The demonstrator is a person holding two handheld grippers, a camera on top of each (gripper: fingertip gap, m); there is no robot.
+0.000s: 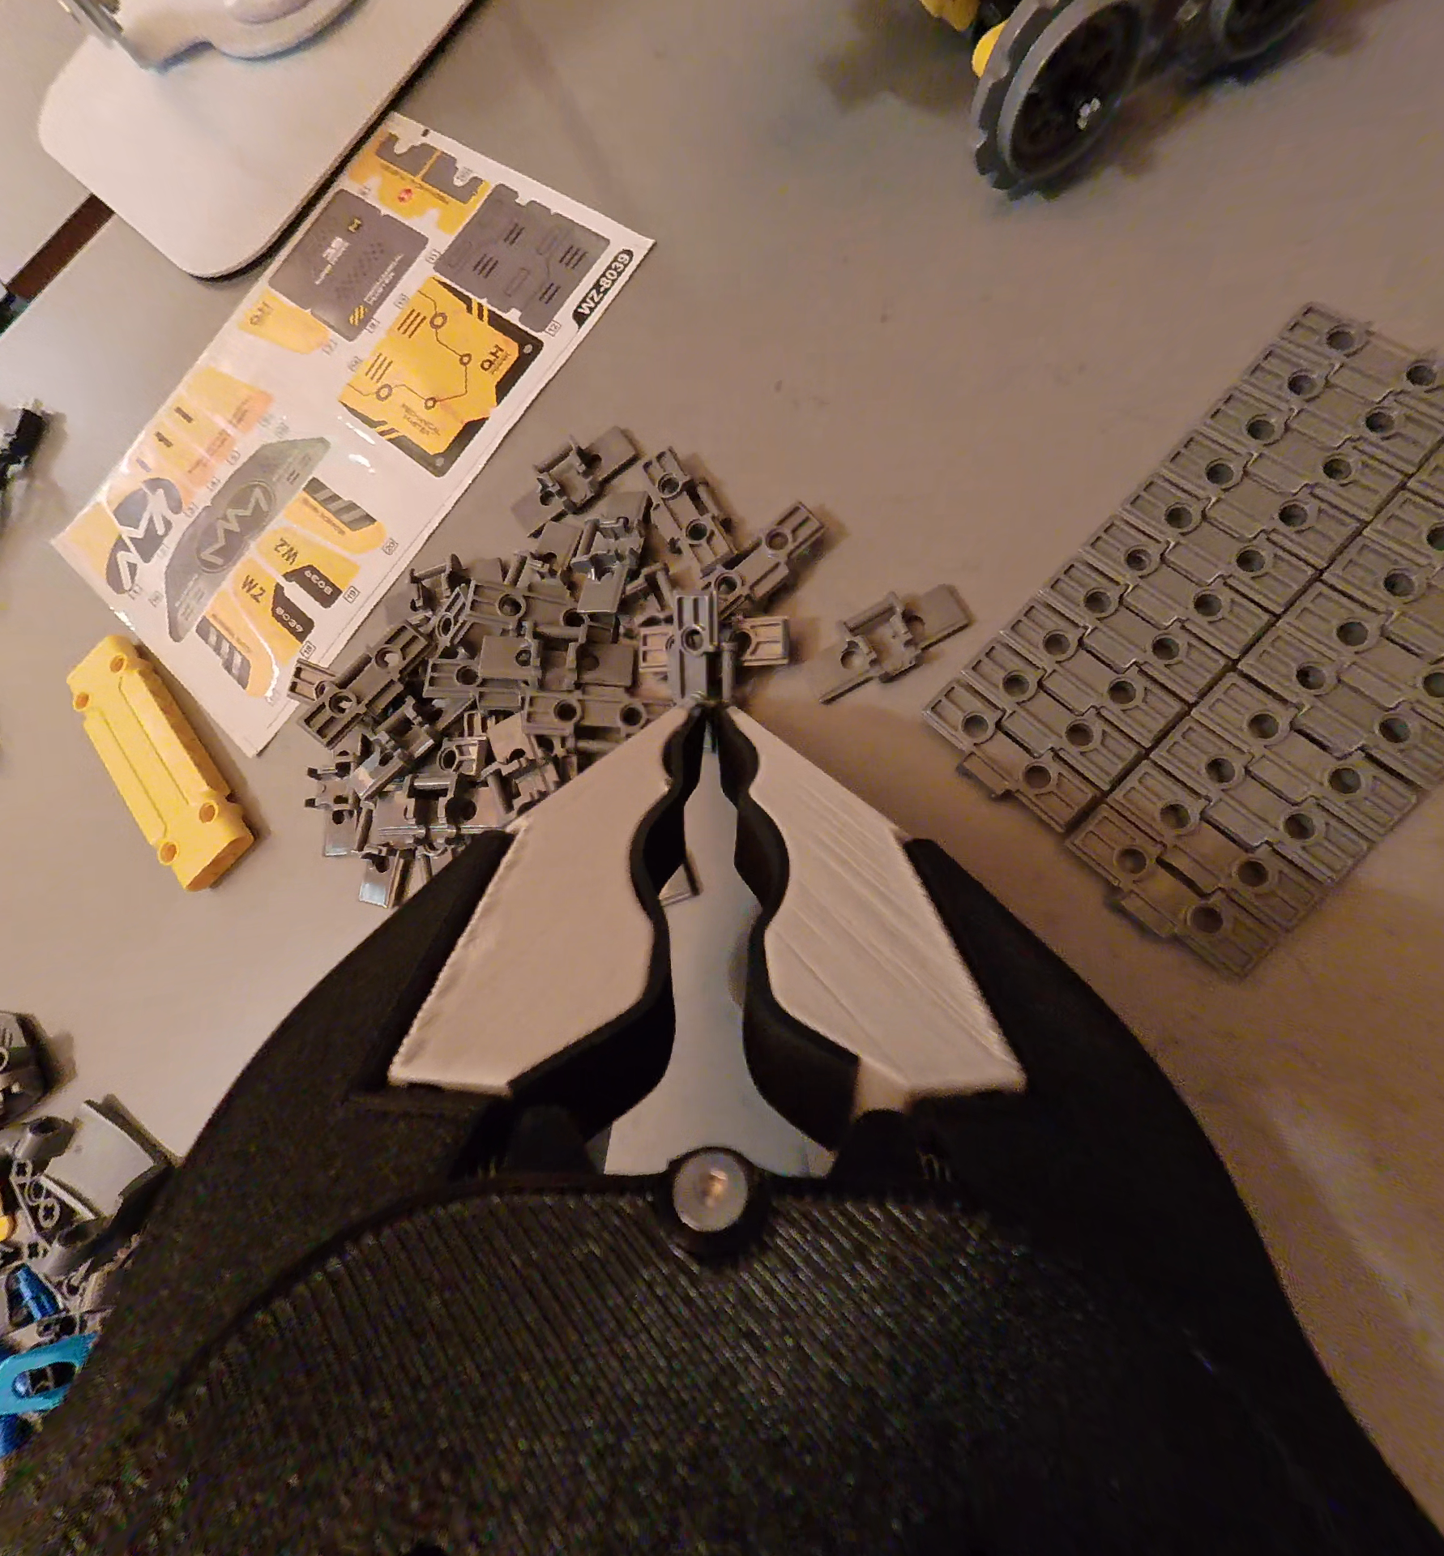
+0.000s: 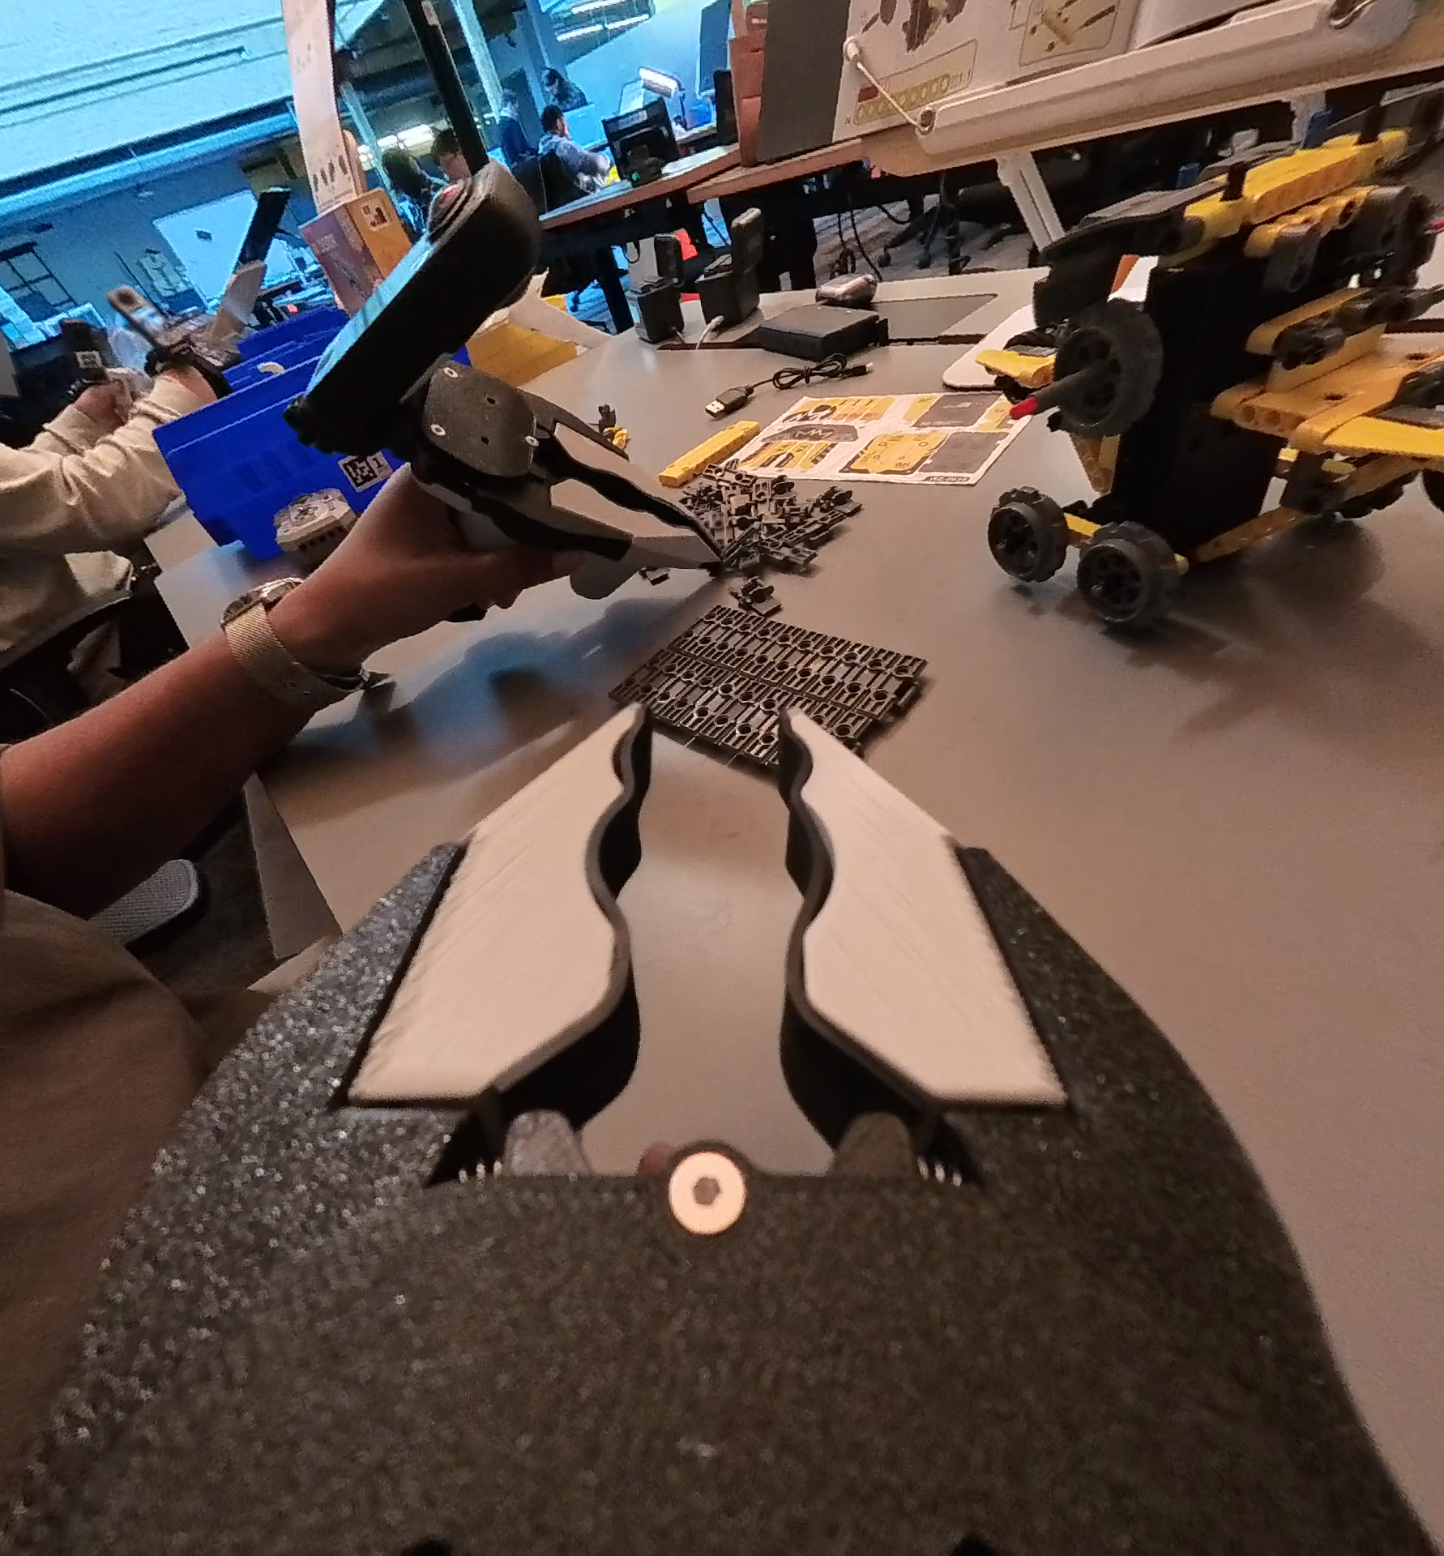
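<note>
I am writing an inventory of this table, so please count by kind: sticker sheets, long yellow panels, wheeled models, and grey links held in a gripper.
Sticker sheet: 1
Long yellow panel: 1
Wheeled model: 1
Grey link held in the left gripper: 1
Total: 4

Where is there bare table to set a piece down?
Free: grey tabletop between the sticker sheet, the joined grey track mat and the yellow-black wheeled model. Crowded: loose grey link pile, where the left gripper pinches one link.
</note>
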